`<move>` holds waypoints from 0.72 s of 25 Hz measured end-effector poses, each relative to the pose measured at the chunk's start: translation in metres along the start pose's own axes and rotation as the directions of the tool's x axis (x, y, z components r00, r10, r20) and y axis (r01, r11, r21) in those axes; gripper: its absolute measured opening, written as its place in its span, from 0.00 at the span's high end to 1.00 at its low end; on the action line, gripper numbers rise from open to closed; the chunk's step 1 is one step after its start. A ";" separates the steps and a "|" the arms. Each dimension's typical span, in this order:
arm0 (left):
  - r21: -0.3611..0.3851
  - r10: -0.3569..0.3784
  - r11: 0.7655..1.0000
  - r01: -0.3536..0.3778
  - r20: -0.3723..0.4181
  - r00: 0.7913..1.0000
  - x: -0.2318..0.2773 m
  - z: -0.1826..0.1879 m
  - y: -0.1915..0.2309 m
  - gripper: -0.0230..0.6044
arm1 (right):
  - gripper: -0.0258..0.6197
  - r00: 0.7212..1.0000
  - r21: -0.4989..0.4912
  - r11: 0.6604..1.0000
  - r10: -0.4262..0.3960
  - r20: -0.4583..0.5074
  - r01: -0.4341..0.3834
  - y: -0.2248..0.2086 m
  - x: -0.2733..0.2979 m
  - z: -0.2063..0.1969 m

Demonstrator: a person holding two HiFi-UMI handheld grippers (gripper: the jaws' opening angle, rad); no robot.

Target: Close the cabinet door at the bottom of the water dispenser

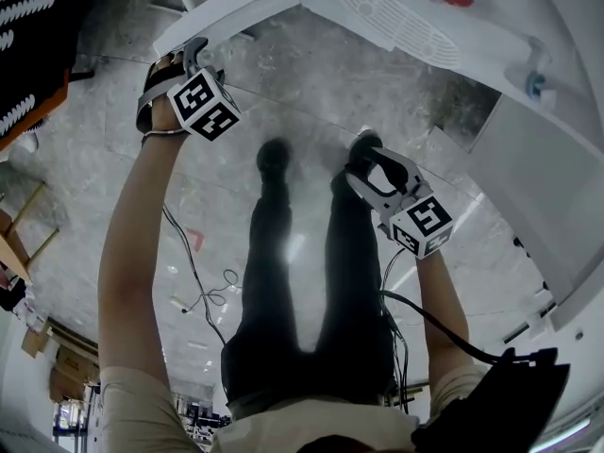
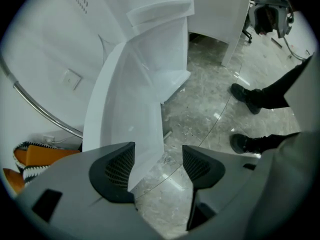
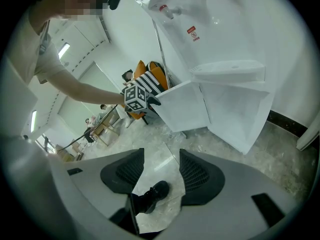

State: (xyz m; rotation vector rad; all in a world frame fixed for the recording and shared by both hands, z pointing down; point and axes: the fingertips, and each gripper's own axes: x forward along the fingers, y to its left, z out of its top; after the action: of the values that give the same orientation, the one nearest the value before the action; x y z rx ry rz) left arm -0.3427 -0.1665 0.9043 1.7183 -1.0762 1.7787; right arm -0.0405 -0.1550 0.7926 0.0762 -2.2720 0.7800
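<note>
Left claw point(image 2: 157, 170), jaws apart, sits by the cabinet door point(image 2: 125, 114) edge. I'd push flat and steady till it shuts. Right claw point(image 3: 161, 171) spread too, empty.

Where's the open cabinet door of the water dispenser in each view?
Head view: cabinet door, top, left of centre, seen edge-on.
Left gripper view: cabinet door, tall panel left of centre.
Right gripper view: cabinet door, centre, swung open leftward.
Shared landmark: the person's black shoes, in all three.
</note>
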 end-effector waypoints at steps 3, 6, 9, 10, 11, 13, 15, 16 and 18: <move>-0.038 -0.011 0.999 0.010 -0.013 1.000 0.007 -0.002 0.011 0.54 | 0.59 1.000 -0.018 1.000 0.007 -0.014 -0.007 -0.005 -0.002 -0.002; -0.035 -0.016 0.999 0.015 -0.020 1.000 0.009 -0.003 0.016 0.54 | 0.59 1.000 -0.035 0.999 0.002 -0.028 -0.003 -0.011 -0.005 -0.001; -0.035 -0.026 0.999 0.025 -0.025 0.999 0.012 -0.003 0.014 0.54 | 0.59 1.000 -0.030 1.000 -0.003 -0.020 0.002 -0.015 -0.007 0.007; -0.040 -0.026 0.999 0.025 -0.022 0.999 0.012 -0.003 0.015 0.54 | 0.59 1.000 -0.032 0.999 -0.003 -0.016 0.002 -0.016 -0.006 0.009; -0.044 -0.024 0.999 0.024 -0.019 1.000 0.011 -0.002 0.016 0.54 | 0.59 1.000 -0.034 0.999 -0.001 -0.013 0.000 -0.017 -0.005 0.012; -0.039 -0.013 0.999 0.013 -0.006 1.000 0.007 0.002 0.018 0.54 | 0.59 1.000 -0.032 0.999 0.008 -0.009 -0.008 -0.017 -0.004 0.013; -0.028 -0.020 0.999 0.020 0.017 1.000 0.001 0.009 0.015 0.54 | 0.59 1.000 -0.019 1.000 0.020 -0.009 -0.020 -0.012 -0.010 0.013; -0.026 -0.030 0.999 0.030 0.030 0.999 -0.004 0.012 0.013 0.54 | 0.59 1.000 -0.014 1.000 0.024 -0.009 -0.025 -0.010 -0.014 0.015; -0.031 -0.040 0.999 0.042 0.050 0.998 -0.015 0.016 0.015 0.54 | 0.59 1.000 -0.008 1.000 0.028 -0.001 -0.028 -0.005 -0.023 0.023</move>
State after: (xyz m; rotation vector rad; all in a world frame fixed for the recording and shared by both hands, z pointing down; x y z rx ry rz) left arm -0.3420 -0.1847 0.8852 1.7614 -1.0761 1.6930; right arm -0.0369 -0.1753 0.7674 0.0407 -2.2794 0.7854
